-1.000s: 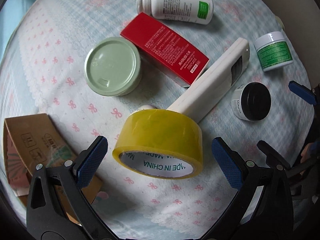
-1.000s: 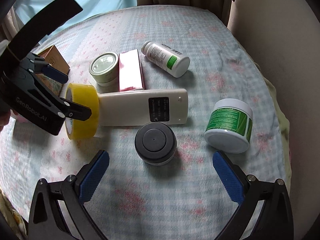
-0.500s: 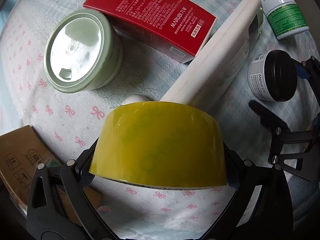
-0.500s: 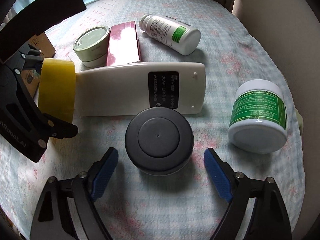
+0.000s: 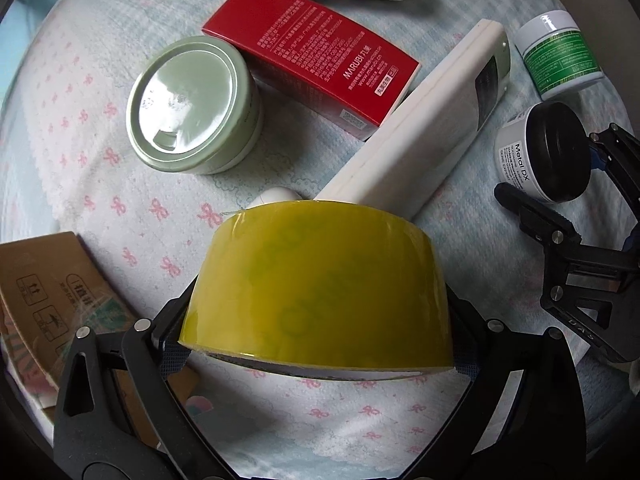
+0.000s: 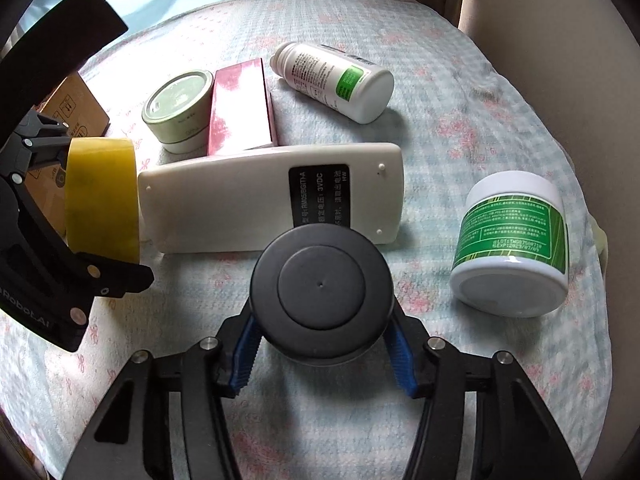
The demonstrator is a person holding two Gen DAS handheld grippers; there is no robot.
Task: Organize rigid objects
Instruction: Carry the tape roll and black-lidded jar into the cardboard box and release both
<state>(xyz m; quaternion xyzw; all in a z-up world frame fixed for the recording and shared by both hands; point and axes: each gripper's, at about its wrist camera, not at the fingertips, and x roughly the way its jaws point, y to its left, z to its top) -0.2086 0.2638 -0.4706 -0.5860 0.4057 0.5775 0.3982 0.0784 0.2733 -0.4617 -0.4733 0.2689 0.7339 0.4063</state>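
Right tool (image 6: 320, 354): its jaws are closing around the black-lidded jar (image 6: 320, 288), just in front of the white remote (image 6: 272, 204).
Left tool (image 5: 320, 344): spread wide around the yellow tape roll (image 5: 320, 280), at the remote's end.
Progress: nothing looks sorted yet; the bottle (image 6: 334, 80), green jar (image 6: 512, 244), tin (image 6: 180, 108) and red box (image 6: 242, 108) lie loose around the remote on the counter (image 6: 460, 100).

In the right wrist view the remote (image 6: 256, 204) lies across the middle of the table (image 6: 460, 152). The jar (image 6: 322, 292) sits just near of it, the tape roll (image 6: 102, 196) at its left end, the tub (image 6: 512, 244) to the right. Beyond the remote lie the tin (image 6: 180, 110), the box (image 6: 240, 108) and the bottle (image 6: 336, 80), left to right.
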